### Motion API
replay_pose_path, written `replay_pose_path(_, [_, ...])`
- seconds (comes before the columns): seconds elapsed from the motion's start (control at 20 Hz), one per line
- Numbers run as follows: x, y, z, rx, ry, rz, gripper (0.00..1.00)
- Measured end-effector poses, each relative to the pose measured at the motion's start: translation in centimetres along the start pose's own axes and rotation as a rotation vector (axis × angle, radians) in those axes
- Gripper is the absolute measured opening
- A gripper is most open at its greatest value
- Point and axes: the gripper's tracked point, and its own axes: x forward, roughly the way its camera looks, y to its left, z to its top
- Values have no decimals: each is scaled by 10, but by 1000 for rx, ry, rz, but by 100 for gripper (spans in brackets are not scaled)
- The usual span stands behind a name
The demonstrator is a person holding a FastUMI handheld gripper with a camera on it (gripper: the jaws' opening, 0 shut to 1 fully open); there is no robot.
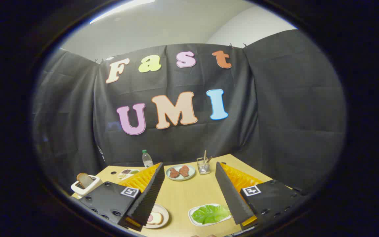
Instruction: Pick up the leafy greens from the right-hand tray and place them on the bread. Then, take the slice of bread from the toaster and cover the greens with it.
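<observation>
Claw (189,187) fingers spread apart, holding nothing, above the tabletop (183,194). Leafy greens (210,214) on white tray (192,220), just inside right finger (bread (156,218) left of tray). Drop low, straddle leaves, close gently.

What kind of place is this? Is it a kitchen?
Probably a pretend kitchen set up in a booth, not a real one. A wooden table holds a toaster with bread, a tray of greens and a plate of meat, with black cloth behind. The open claw hovers above.
</observation>
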Motion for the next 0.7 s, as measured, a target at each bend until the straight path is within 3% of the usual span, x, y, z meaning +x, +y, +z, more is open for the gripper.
replay_pose_path(0.7, [29,-2,-29,-73,123,41,98])
